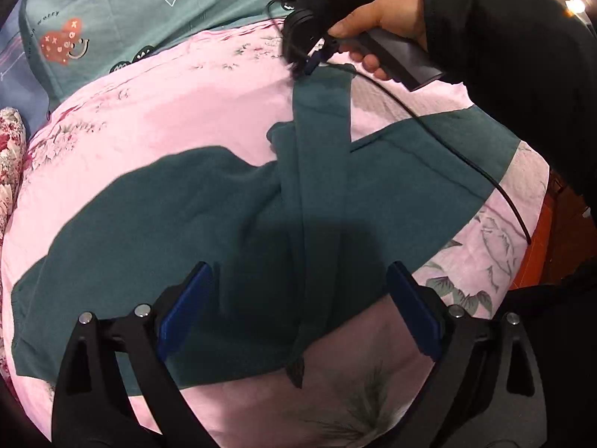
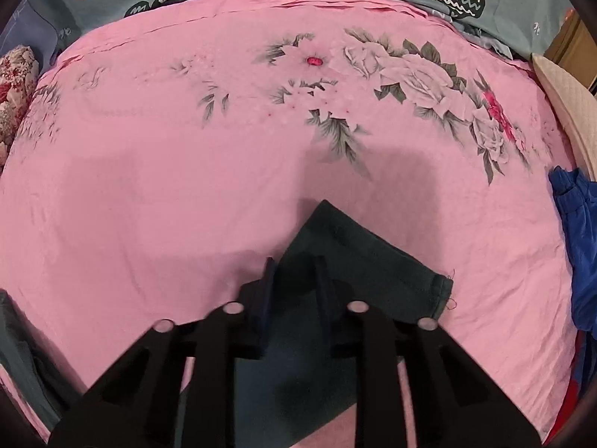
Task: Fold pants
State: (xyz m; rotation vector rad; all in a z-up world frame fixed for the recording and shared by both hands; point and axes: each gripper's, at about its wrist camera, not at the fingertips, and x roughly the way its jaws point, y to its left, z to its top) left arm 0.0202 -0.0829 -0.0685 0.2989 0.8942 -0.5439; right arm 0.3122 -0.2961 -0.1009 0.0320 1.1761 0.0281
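Pants (image 1: 156, 231): dark teal, spread on the pink floral bedspread (image 1: 186, 104), one leg drawn up across the other.
Handling: soft, limp, light by the look; best pinched at hem or waistband corners.
Right claw (image 2: 294, 280): narrow, clamped on the leg hem.
Left claw (image 1: 298, 298): wide, holding nothing, over the near edge.
Surface: bed, yielding, faintly creased.
Room: teal heart-print quilt (image 1: 149, 3) behind; blue garment (image 2: 574, 242) at the side.

A bed covered by a pink floral cotton sheet (image 2: 186, 171) carries dark teal fabric pants (image 1: 156, 224) spread across its middle. Beyond the pants lies a grey-green heart-print quilt (image 1: 149, 7); right of them, possibly a bright blue garment (image 2: 576, 239).
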